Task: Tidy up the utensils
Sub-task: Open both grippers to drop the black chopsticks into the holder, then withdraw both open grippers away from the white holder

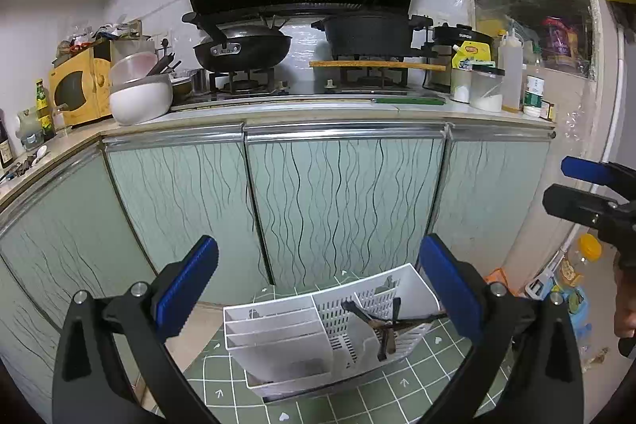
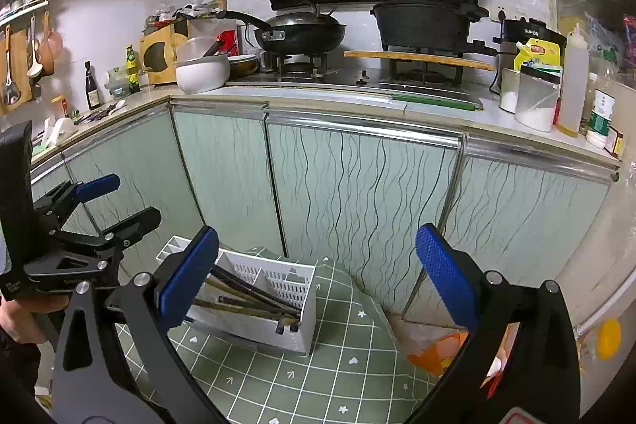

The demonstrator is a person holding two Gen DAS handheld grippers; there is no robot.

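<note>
Chopsticks (image 2: 246, 299) lie in the utensil caddy (image 2: 278, 332) on the tablecloth (image 2: 318, 384), before cabinets (image 2: 357, 193).

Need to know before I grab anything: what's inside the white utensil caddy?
Dark chopsticks lie slanted in the white caddy's perforated section; the solid-walled slots look empty. The bottoms of the compartments are hidden by the walls.

Low surface covered by a green checked cloth (image 1: 357, 396) with white grid lines and small hearts and arrows, drooping over the far edge toward the cabinet doors. Directly on it, a white slotted utensil caddy (image 1: 278, 340), tipped on its side (open end toward the left wrist camera), with dark chopsticks (image 2: 246, 299) lying inside one perforated compartment. Beyond, higher, a pale bench (image 2: 437, 110) carrying a white bowl (image 2: 200, 74), a green-handled tool (image 2: 433, 102) near the front edge, and clear containers (image 2: 534, 102) at right.
</note>
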